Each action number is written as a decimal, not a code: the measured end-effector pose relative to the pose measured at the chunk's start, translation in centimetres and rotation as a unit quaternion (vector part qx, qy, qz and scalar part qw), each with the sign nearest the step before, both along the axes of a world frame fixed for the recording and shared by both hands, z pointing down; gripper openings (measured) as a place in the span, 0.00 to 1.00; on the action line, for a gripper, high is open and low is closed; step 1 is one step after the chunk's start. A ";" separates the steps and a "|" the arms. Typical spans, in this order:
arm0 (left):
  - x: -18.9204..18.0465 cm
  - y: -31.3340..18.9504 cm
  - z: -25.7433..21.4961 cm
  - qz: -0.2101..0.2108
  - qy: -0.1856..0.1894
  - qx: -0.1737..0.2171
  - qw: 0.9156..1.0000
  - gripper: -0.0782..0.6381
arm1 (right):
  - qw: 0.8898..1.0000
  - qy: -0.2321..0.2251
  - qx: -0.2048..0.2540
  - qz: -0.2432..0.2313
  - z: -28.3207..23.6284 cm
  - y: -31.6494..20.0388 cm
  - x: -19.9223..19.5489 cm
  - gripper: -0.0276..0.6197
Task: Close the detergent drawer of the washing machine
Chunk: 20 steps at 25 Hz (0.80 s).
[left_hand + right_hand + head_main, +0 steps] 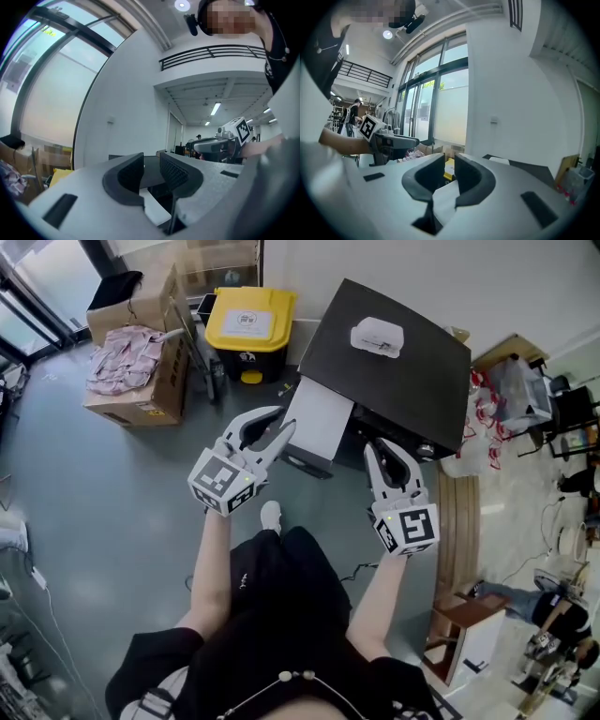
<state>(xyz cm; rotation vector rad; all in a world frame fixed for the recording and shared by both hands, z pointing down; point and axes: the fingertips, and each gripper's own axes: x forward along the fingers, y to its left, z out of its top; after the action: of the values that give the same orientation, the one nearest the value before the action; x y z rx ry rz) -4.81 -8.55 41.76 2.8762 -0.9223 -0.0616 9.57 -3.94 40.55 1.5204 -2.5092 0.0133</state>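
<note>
grey floor; washing machine by the wall. left gripper and right gripper hover at its front, jaws apart, empty. the detergent drawer isn't clearly distinguishable; push it squarely, straight in.

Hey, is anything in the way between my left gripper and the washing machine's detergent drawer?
Nothing visible. The left gripper, jaws apart, is right beside the white detergent drawer, with only open air between them.
</note>
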 end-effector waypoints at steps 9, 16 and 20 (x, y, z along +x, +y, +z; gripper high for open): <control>-0.4 0.0 9.2 0.016 -0.041 -0.093 0.995 0.24 | 0.994 0.046 -0.095 -0.037 8.6 -2.2 -0.3 0.15; 0.7 0.5 13.7 0.038 -0.073 -0.147 0.986 0.25 | 0.978 0.054 -0.165 -0.118 13.9 -1.6 -2.8 0.15; 1.4 0.7 16.3 0.052 -0.068 -0.192 0.978 0.26 | 0.951 0.098 -0.234 -0.177 18.9 -0.3 -4.1 0.15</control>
<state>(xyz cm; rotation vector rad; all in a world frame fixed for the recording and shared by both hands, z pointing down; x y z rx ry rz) -3.38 -7.84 58.06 2.5825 -0.7080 0.2933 5.43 -4.27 59.41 0.8368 -2.3573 0.3560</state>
